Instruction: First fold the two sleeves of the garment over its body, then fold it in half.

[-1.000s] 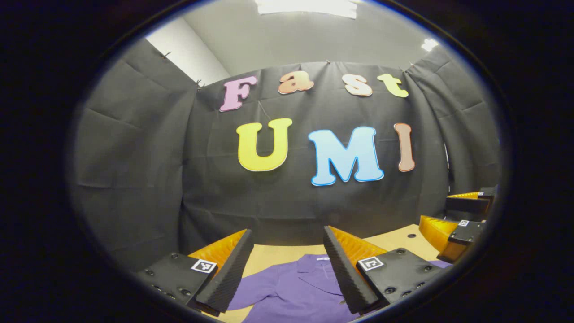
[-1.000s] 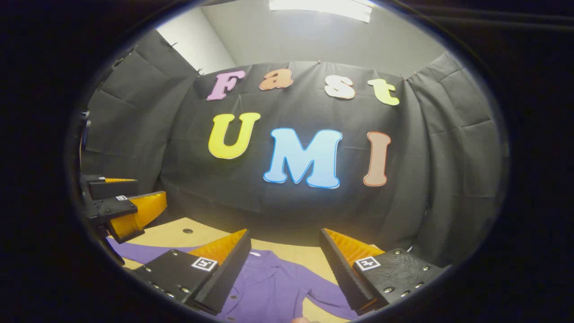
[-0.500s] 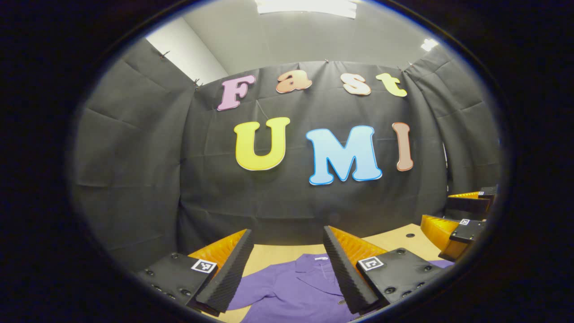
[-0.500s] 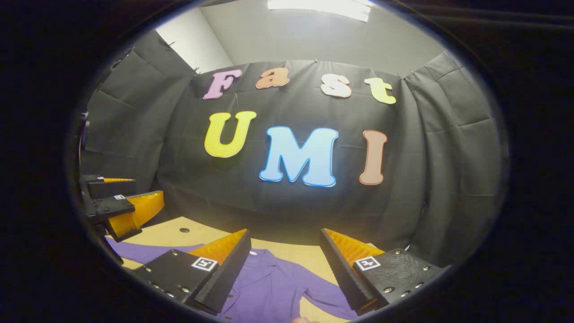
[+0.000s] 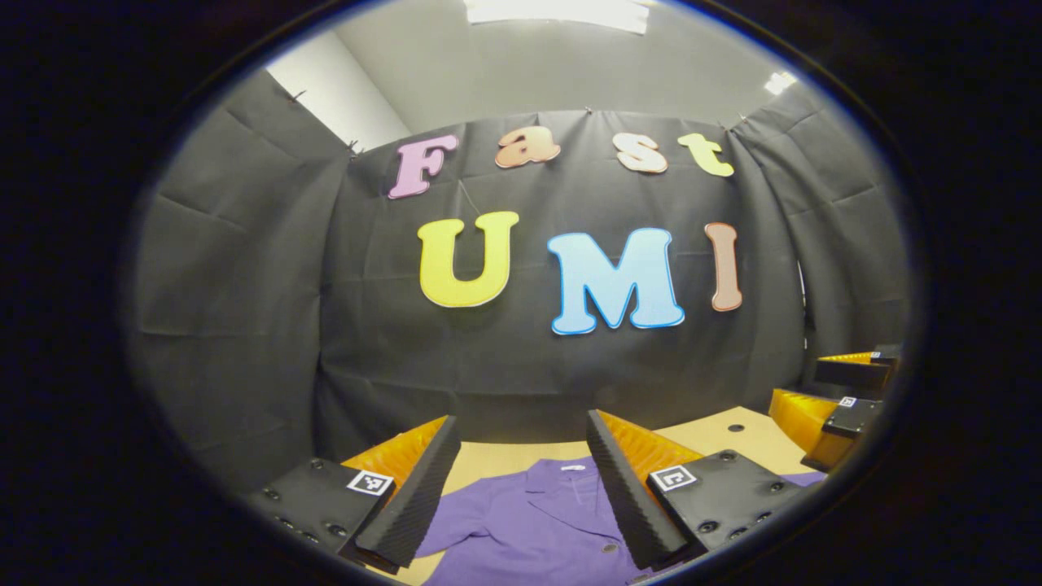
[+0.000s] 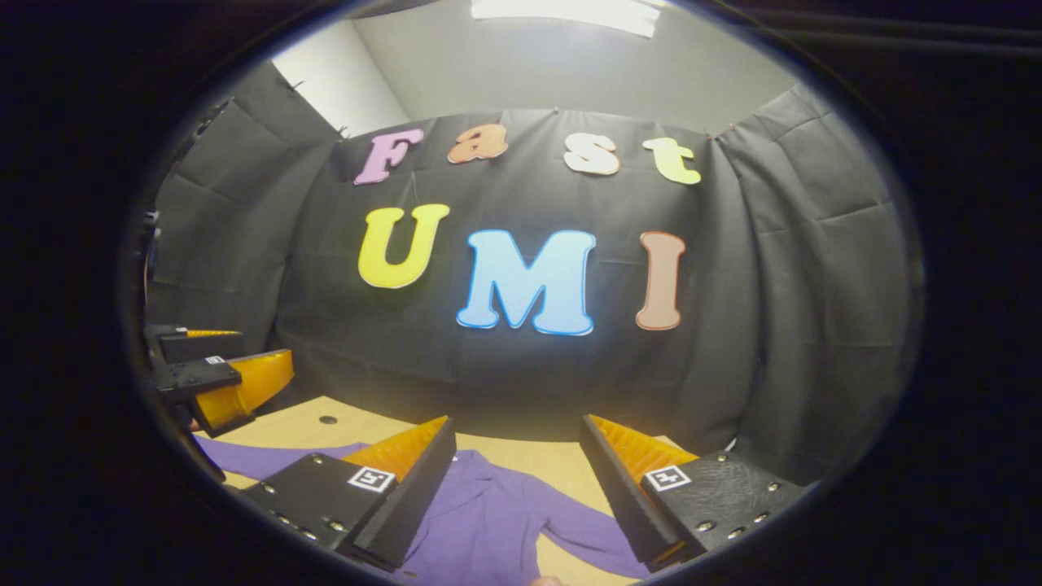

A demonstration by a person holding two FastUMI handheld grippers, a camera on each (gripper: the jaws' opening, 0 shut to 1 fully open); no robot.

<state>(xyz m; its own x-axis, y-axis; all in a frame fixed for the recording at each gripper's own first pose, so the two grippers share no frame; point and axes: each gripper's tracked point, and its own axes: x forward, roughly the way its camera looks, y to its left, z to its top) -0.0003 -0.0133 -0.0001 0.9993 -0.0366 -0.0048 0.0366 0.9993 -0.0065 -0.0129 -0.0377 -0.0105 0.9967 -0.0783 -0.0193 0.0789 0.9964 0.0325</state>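
Purple garment (image 5: 529, 529) flat on table (image 5: 505, 457) (both tongs agape above).

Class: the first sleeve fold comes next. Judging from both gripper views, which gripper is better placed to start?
Likely the right gripper: it is open, and a spread sleeve of the purple shirt lies right between its fingers. The left gripper, also open, faces the collar.

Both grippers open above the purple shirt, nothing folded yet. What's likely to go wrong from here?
1. The purple collared shirt lies flat on the tan wooden table; the left gripper may pinch both layers, dragging the body.
2. The shirt's sleeve has nearly reached the table's edge; the right gripper might push it off.
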